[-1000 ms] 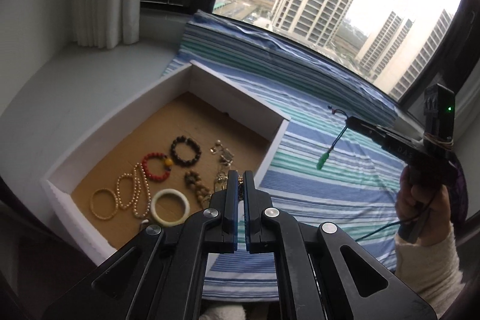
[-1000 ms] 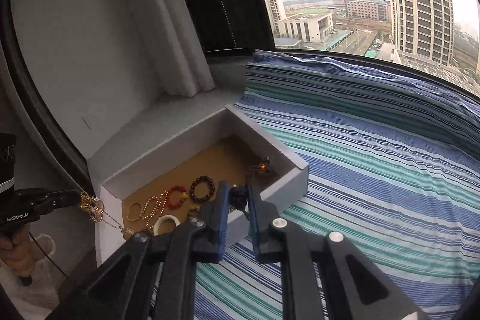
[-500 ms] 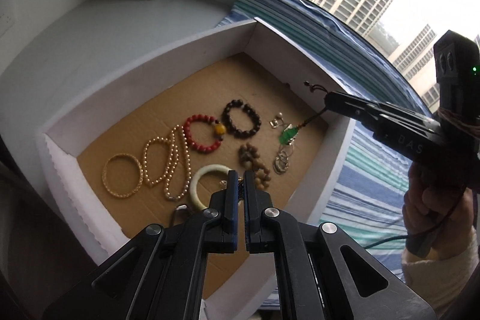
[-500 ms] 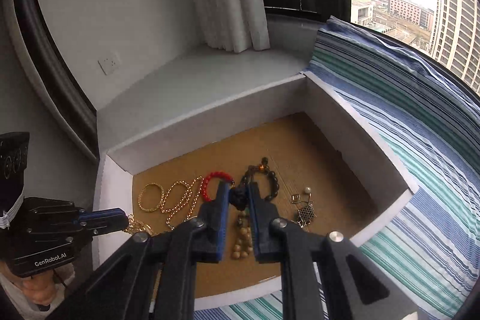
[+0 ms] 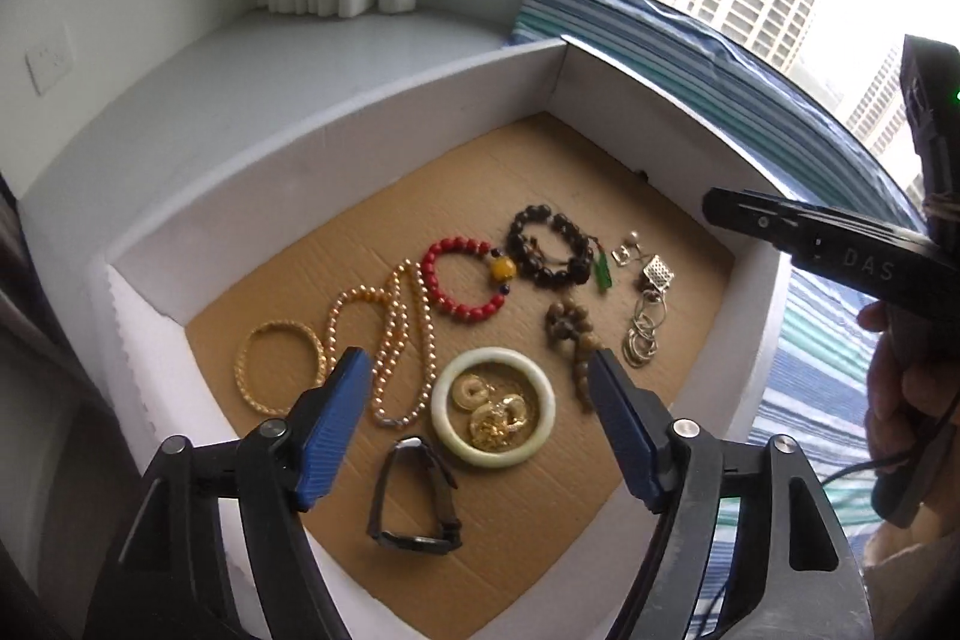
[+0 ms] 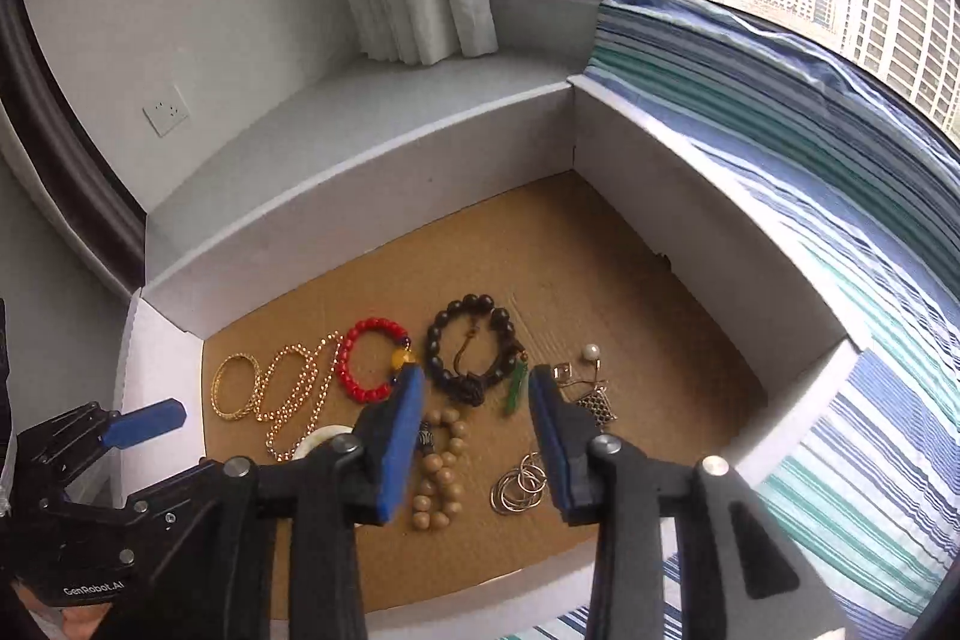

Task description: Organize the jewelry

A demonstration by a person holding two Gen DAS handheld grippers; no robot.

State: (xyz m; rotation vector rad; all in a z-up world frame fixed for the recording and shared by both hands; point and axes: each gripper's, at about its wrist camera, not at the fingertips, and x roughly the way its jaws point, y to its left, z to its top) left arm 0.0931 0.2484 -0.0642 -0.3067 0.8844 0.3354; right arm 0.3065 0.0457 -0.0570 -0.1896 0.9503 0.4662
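A white box [image 5: 336,124] with a brown cardboard floor holds the jewelry. My left gripper [image 5: 480,370] is open and empty above a gold chain [image 5: 495,409] that lies inside a pale jade bangle [image 5: 447,415]. My right gripper [image 6: 474,382] is open and empty above a green pendant [image 6: 516,391], which also shows in the left wrist view [image 5: 603,271], beside a dark bead bracelet [image 6: 471,346]. A red bead bracelet [image 5: 456,280], a pearl strand [image 5: 390,334] and a gold bangle [image 5: 276,370] lie to the left.
A black watch [image 5: 414,490] lies near the box's front wall. Tan wooden beads [image 6: 438,478], silver rings [image 6: 519,481] and earrings [image 6: 591,394] lie at the right. A striped blue-green cloth [image 6: 810,196] lies right of the box. A white sill [image 5: 240,82] runs behind.
Both grippers moved over the box and opened. The left one let go of the gold chain into the jade bangle; the right one let go of the green pendant beside the dark bracelet.
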